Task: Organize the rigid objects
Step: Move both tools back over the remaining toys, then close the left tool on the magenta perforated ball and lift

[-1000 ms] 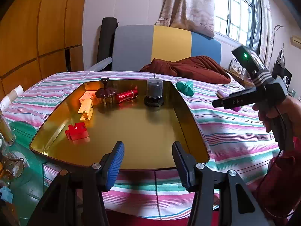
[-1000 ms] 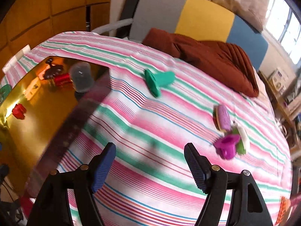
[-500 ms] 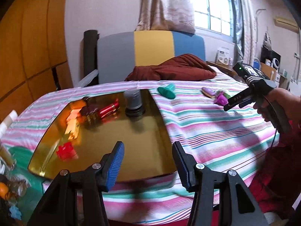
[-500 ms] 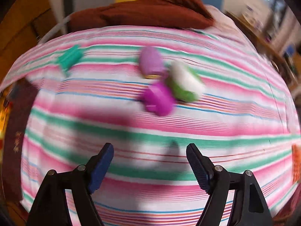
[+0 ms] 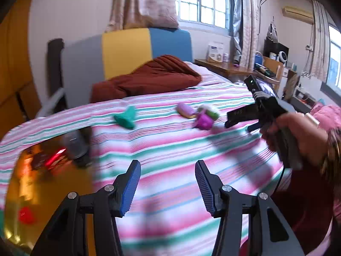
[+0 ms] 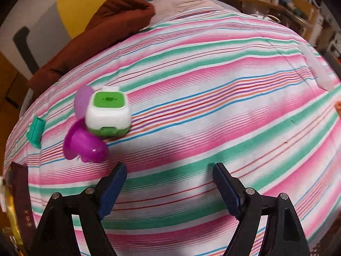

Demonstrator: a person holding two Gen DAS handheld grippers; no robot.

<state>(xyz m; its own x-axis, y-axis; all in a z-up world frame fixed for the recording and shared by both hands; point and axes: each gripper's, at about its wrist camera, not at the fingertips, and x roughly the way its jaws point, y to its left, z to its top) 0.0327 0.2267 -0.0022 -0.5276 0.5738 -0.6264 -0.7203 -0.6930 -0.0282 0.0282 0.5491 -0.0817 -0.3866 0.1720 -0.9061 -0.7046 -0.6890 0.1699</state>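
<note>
Left wrist view: the left gripper [image 5: 168,183] occupies the lower centre of the frame, its blue-padded jaws spread with nothing between them, only the striped bedspread [image 5: 170,149] showing beyond; the gold tray [image 5: 12,192] lies at the lower left edge, blurred, bearing a red piece [image 5: 25,215], a further red object [image 5: 55,156] and a grey cylindrical container [image 5: 74,145] near its upper rim; on the bedspread, mid-frame, a teal piece [image 5: 126,119] lies apart from a cluster at centre right, comprising a lilac oval object [image 5: 185,110], a magenta cup-shaped toy [image 5: 204,121] and a white-and-green toy [image 5: 210,111]; at the right, a person's hand [image 5: 302,140] holds the right gripper's handle, its jaws directed toward that cluster; a brown blanket [image 5: 149,79] lies at the upper centre.

Right wrist view: the right gripper [image 6: 169,188] sits at the lower centre, its jaws having just been opening and now standing wide apart, empty, over the bedspread [image 6: 213,106]; the white-and-green toy [image 6: 108,112] lies at centre left, touching the lilac oval object [image 6: 82,101] behind it and the magenta cup-shaped toy [image 6: 85,146] below it, the latter just above the left fingertip [image 6: 113,183]; the teal piece [image 6: 35,134] lies at the far left edge; the tray's dark rim [image 6: 20,202] appears at the lower left; the brown blanket [image 6: 102,34] fills the upper left.
</note>
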